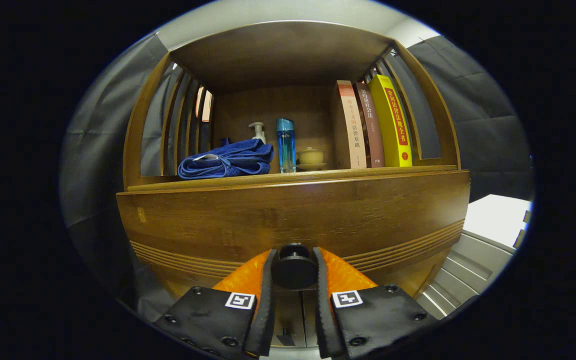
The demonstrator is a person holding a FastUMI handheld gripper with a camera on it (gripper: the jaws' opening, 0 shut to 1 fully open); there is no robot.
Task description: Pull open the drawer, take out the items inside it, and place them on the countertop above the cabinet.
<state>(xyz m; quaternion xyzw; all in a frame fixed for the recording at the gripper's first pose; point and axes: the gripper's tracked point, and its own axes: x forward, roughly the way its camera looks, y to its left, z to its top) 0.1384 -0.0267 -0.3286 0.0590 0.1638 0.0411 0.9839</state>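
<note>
The wooden drawer front [293, 215] spans the cabinet right before me, its face close to the camera. Its round dark knob [294, 270] sits between my two fingers, and my gripper [294, 272] is shut on it, both fingers pressing its sides. Above the drawer runs the countertop [418, 169], a wooden shelf edge. What lies inside the drawer is hidden behind the front panel.
On the countertop lie a folded blue towel [226, 160], a pump bottle [258, 132], a blue bottle [285, 145], a small lidded cup on a saucer [311, 158] and upright books [373, 125]. Wooden slats close both sides. A white unit [488, 235] stands at the right.
</note>
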